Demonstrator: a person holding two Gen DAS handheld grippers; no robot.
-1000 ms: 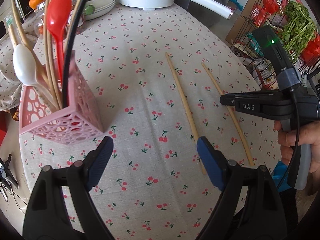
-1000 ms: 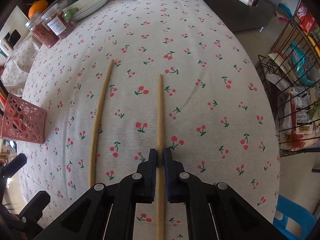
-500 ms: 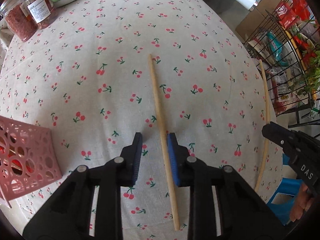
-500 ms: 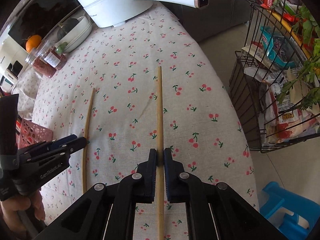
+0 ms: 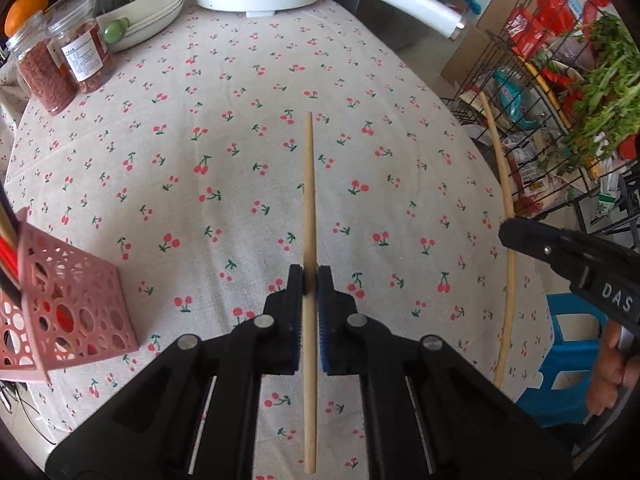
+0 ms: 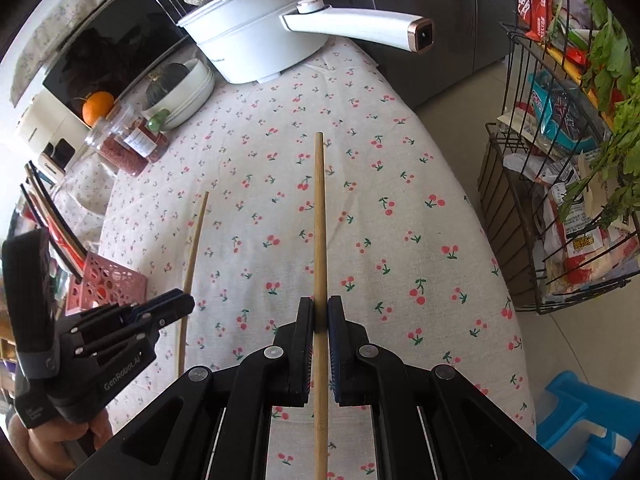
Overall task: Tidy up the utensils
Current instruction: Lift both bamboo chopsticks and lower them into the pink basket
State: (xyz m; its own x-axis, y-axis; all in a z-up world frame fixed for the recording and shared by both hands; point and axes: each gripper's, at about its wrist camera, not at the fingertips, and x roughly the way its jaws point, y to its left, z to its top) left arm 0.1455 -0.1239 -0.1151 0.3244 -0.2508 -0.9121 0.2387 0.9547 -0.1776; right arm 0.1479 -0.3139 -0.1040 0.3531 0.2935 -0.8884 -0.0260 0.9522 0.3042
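Now the left gripper [image 5: 310, 276] is clamping the near pale wooden chopstick [image 5: 308, 208], its jaws having just closed; the right gripper [image 6: 320, 312] is gripping the other wooden chopstick [image 6: 319, 216], both ready for the pink perforated holder [image 5: 76, 312].

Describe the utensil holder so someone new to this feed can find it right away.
Start at the cherry-print tablecloth and go to its left edge, nearer than the two jars. The pink holder stands there: a square basket with round cut-out holes and utensil handles sticking up, the only pink thing on the table.
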